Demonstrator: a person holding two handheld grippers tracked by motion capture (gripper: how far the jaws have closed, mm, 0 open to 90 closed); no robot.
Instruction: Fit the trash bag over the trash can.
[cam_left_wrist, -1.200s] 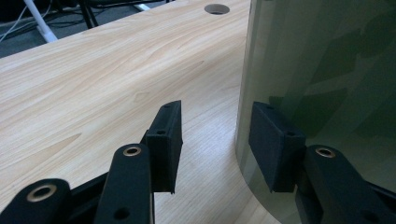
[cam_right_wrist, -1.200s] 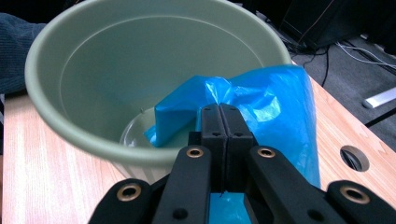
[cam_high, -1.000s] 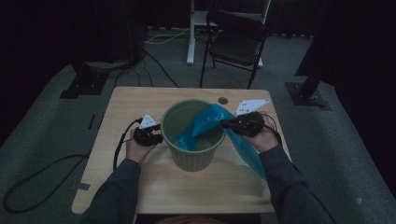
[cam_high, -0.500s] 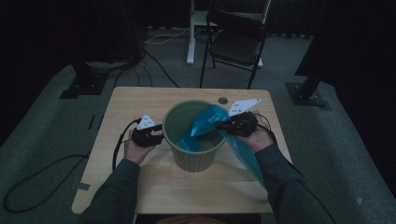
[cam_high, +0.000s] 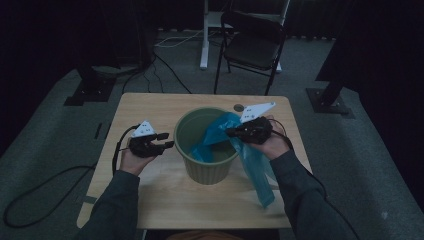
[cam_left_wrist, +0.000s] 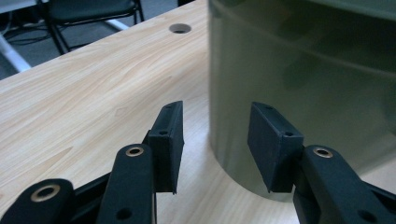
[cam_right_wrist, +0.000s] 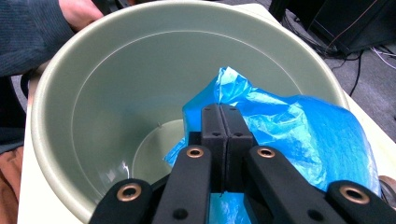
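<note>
Blue bag (cam_high: 250, 150) draped over green bin (cam_high: 206, 167) rim, right tongs (cam_high: 231, 132) pinching it, left tongs (cam_high: 169, 145) spread beside bin.

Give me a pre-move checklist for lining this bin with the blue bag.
1. Right gripper shut on the blue plastic bag: ok.
2. Bag partly inside the green bin: ok, one part hangs in, the rest trails outside over the rim.
3. Bag mouth opened out: not ok, it is bunched.
4. Left gripper free, jaws open beside the bin wall: ok.
5. Bin upright on the wooden table: ok.
6. Bag free of tears: cannot tell.
</note>
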